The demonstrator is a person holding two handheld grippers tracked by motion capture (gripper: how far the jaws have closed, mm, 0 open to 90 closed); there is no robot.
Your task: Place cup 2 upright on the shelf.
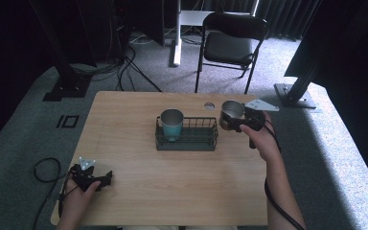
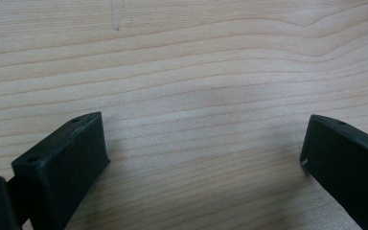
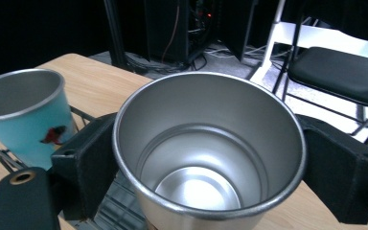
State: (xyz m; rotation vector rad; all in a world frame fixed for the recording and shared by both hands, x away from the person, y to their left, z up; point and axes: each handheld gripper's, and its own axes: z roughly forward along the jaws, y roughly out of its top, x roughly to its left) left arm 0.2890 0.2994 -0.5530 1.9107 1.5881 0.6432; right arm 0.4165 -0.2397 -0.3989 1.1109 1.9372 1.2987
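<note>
Right gripper: the two black jaws press against opposite sides of a steel cup, clamping it upright with its mouth open to the camera and its inside empty. In the high view the cup sits in the gripper just off the right end of the wire rack, lifted clear of the table and toward its far right corner. The rack stands at the table's centre – a teal cup with a steel rim stands upright in its left end. In the right gripper view the teal cup carries a small red mark on its side.

Left gripper: jaws spread wide, nothing between them – bare wood grain only. It rests at the near left corner, well apart from the rack.
</note>
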